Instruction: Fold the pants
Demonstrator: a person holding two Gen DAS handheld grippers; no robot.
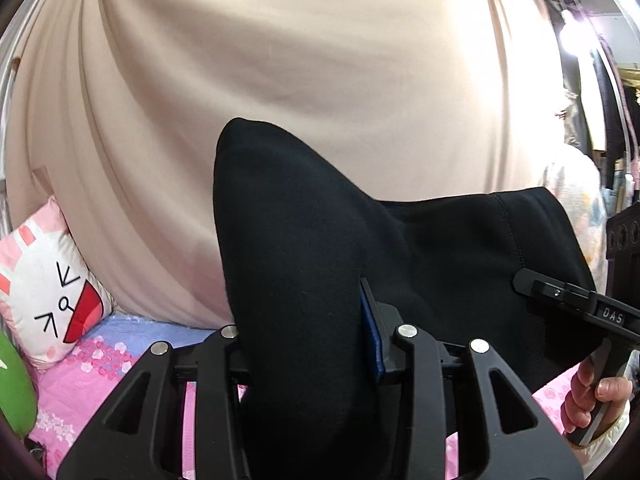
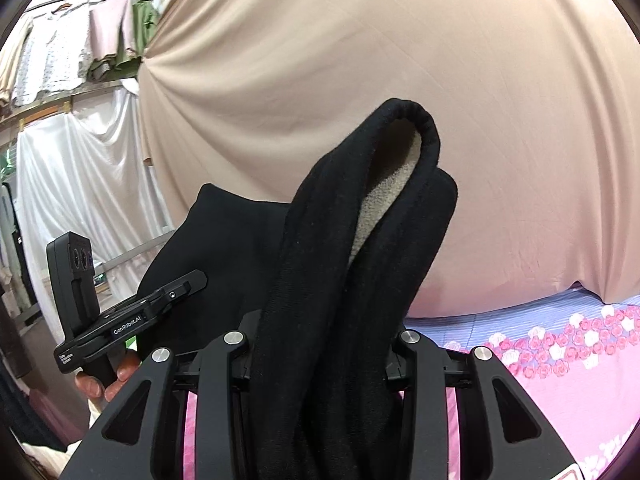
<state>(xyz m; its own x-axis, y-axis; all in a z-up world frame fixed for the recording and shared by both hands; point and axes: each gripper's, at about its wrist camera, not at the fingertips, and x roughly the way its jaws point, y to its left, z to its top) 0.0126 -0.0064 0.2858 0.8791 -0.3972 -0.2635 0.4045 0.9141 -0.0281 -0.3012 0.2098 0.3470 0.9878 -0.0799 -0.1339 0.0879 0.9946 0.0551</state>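
Observation:
The black pants (image 1: 304,216) hang raised above the bed, stretched between both grippers. In the left wrist view my left gripper (image 1: 304,332) is shut on a thick fold of them; a blue pad (image 1: 370,336) shows against the cloth. The right gripper (image 1: 560,300) grips the far edge at the right, with a hand (image 1: 592,396) on its handle. In the right wrist view my right gripper (image 2: 324,332) is shut on a bunched part of the pants (image 2: 328,264), whose pale fleecy lining (image 2: 384,200) shows. The left gripper (image 2: 160,300) is at the left, on the same cloth.
A beige curtain (image 1: 280,80) fills the background. Below lies a bed sheet (image 2: 560,360) in pink and blue with a flower print. A cartoon rabbit pillow (image 1: 48,280) and a green cushion (image 1: 12,392) sit at the left. Hung clothes (image 2: 80,48) and white drapes (image 2: 80,184) stand far left.

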